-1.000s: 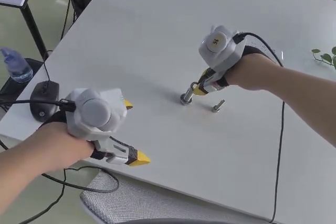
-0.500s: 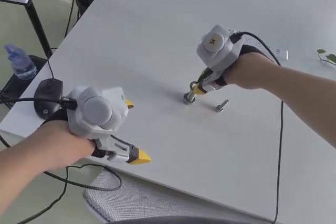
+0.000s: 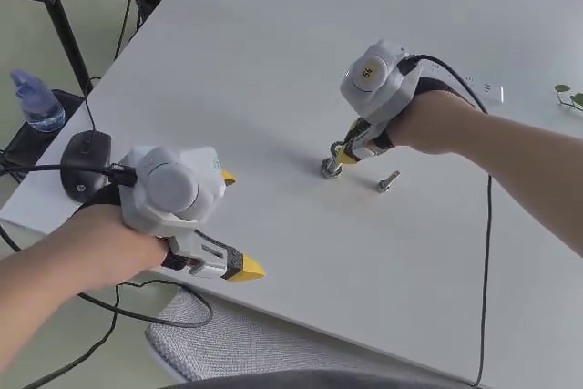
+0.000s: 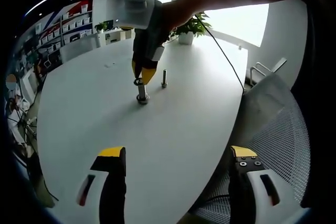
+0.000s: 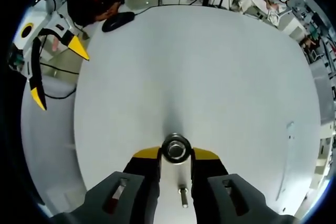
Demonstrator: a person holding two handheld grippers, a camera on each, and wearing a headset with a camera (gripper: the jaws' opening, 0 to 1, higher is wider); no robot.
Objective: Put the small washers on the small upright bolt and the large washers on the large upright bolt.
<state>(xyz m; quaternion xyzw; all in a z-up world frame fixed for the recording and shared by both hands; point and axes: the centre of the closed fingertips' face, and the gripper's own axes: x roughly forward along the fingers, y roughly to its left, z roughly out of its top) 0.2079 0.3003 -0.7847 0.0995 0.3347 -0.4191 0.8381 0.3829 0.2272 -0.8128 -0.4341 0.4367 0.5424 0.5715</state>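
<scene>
Washer [image 5: 176, 149] sits pinched between the yellow tips of the right gripper [image 5: 176, 153], low in the middle of the right gripper view. The jaws are closed in on its two sides. In the head view, this gripper [image 3: 339, 156] reaches down at centre frame onto the top of the large bolt [image 3: 329, 168], which stands upright on the white bench [image 3: 273, 61]. From the left gripper view, the ring seems to lie right at the bolt's tip [image 4: 142, 94], though whether it is already threaded over is hard to tell. There look to be more rings stacked at the bolt's foot.

The small bolt [image 3: 387, 180] stands just right of the large one, apart from it.

The left gripper [image 3: 239, 225] is at the lower left of the head view, near the bench's front edge, with its jaws spread wide and holding nothing. A black mouse [image 3: 84, 157] rests at the bench's left edge.
</scene>
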